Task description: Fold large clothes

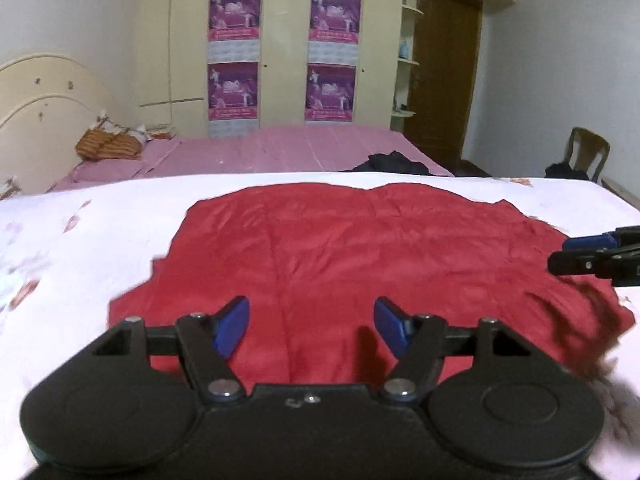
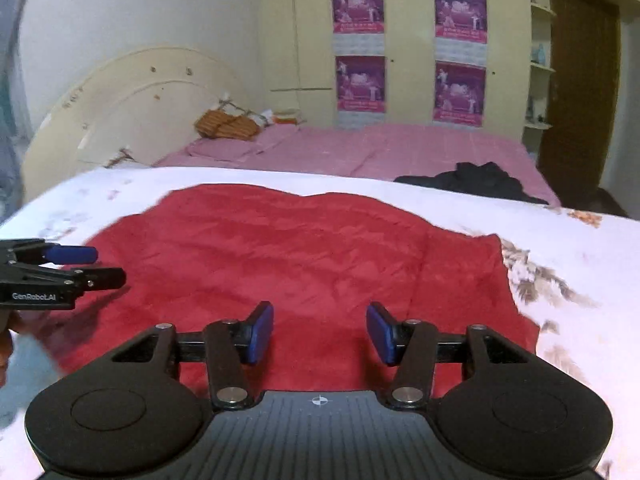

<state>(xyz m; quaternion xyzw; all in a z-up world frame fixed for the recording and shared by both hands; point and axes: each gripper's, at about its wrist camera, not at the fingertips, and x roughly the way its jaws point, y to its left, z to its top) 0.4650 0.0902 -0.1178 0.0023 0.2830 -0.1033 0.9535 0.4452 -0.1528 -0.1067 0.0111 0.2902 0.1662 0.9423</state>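
Note:
A large red garment [image 1: 340,248] lies spread on the white flowered sheet [image 1: 80,248], folded into a broad rumpled patch. My left gripper [image 1: 311,326] hovers open over its near edge, blue pads apart with only cloth beneath. In the right wrist view the same red garment [image 2: 280,256] fills the middle, and my right gripper [image 2: 320,332] is open above its near part, holding nothing. Each gripper shows in the other's view: the right gripper [image 1: 560,254] at the right edge, the left gripper [image 2: 104,266] at the left edge.
Beyond the white sheet lies a pink bed [image 1: 280,152] with a dark garment [image 1: 392,164], an orange striped bundle [image 1: 108,144] and a cream headboard [image 1: 44,96]. A wardrobe with purple posters [image 1: 280,52], a brown door [image 1: 444,76] and a wooden chair [image 1: 584,156] stand behind.

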